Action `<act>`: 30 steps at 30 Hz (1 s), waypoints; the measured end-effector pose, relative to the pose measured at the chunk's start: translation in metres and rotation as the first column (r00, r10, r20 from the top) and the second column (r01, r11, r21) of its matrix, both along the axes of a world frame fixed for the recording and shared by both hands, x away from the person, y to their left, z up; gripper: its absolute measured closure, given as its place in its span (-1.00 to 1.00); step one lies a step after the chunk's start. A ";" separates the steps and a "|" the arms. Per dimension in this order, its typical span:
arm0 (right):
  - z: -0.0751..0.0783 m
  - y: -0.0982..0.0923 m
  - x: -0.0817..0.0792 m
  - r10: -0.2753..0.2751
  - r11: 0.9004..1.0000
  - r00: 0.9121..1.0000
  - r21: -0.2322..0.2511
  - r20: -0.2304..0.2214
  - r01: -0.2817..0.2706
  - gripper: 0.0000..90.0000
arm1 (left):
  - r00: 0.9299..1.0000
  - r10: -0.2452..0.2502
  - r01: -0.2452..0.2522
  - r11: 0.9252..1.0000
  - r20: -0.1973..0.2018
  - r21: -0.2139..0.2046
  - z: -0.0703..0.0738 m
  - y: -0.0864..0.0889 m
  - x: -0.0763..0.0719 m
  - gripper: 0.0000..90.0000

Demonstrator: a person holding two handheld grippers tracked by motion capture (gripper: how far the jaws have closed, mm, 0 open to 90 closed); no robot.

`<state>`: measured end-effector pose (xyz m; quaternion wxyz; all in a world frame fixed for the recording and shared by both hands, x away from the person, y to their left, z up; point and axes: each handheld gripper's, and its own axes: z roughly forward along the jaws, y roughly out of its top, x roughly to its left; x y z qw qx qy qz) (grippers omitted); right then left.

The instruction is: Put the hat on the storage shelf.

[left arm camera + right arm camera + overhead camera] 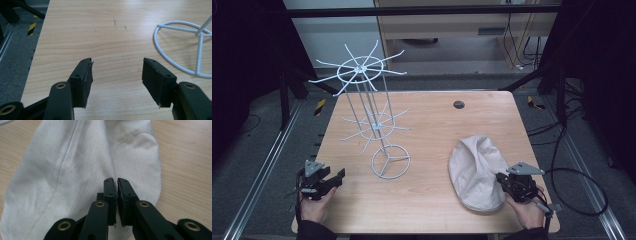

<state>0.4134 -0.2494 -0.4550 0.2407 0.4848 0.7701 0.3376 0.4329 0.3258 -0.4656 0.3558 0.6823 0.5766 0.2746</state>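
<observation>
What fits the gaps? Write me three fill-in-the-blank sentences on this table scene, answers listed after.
1. The left gripper has its jaws ____ over bare wood.
2. The right gripper has its jaws closed at the near edge of the beige ____.
3. The white wire rack stands on a ____-shaped base.

Answers: open; cap; ring
</observation>
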 end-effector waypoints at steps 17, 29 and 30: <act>0.058 0.025 -0.006 -0.034 0.999 0.999 0.044 0.037 0.032 0.35 | 1.000 -0.001 0.001 1.000 -0.015 0.003 -0.002 0.000 0.001 -0.13; 0.066 0.048 0.022 -0.037 0.998 0.999 0.050 -0.004 0.038 0.09 | 1.000 -0.004 0.005 1.000 -0.021 0.007 -0.003 0.000 0.002 -0.15; 0.065 0.051 0.025 -0.034 0.999 0.999 0.043 -0.008 0.034 0.07 | 1.000 -0.005 0.005 1.000 -0.021 0.008 -0.003 0.000 0.002 -0.15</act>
